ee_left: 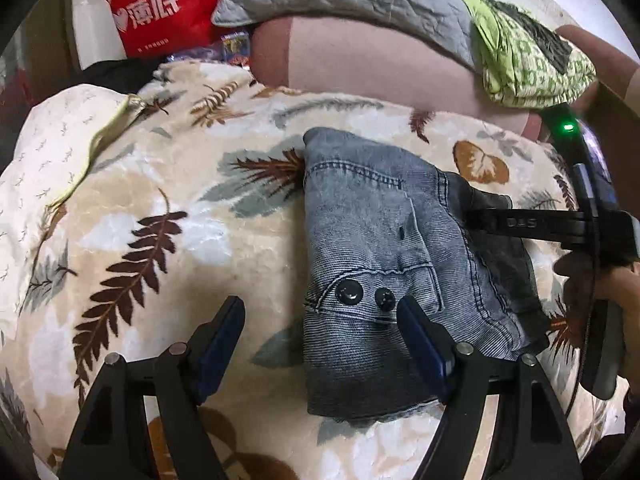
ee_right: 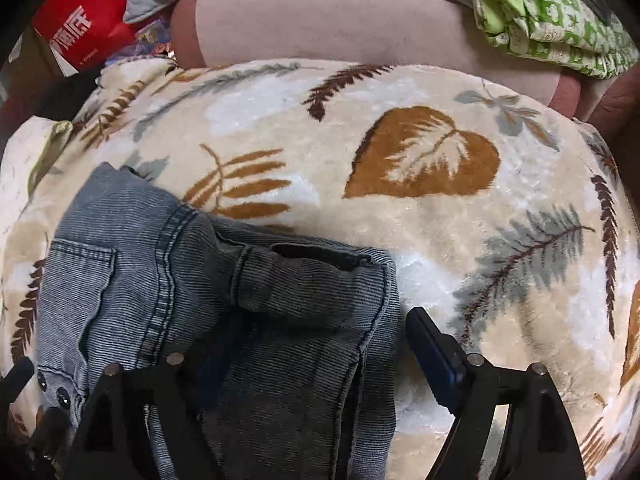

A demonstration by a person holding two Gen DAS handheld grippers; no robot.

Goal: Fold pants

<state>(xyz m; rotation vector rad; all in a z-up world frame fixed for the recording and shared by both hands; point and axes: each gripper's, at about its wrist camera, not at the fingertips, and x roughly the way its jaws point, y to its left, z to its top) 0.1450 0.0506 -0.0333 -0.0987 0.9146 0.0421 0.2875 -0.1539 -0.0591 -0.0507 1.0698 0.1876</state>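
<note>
Pants (ee_left: pixel 372 248): faded blue-grey ribbed denim, folded into a compact oblong bundle; patch pocket, double-stitched seams, two dark round snaps (ee_left: pixel 362 295) near the waistband. Lies on a plush cream blanket (ee_left: pixel 168 216) printed with brown and grey leaves. Left gripper (ee_left: pixel 322 344): black frame, blue pads, jaws wide apart over the bundle's near edge, gripping nothing. Right gripper (ee_right: pixel 316 356): jaws spread across the bundle's right side, not pinching it.

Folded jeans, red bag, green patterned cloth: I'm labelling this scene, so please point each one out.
folded jeans (ee_left: pixel 368 224), left wrist view, on the pale denim panel above the snaps.
red bag (ee_left: pixel 160 4), left wrist view, on its printed front.
green patterned cloth (ee_right: pixel 552 12), right wrist view, on its printed top.
</note>
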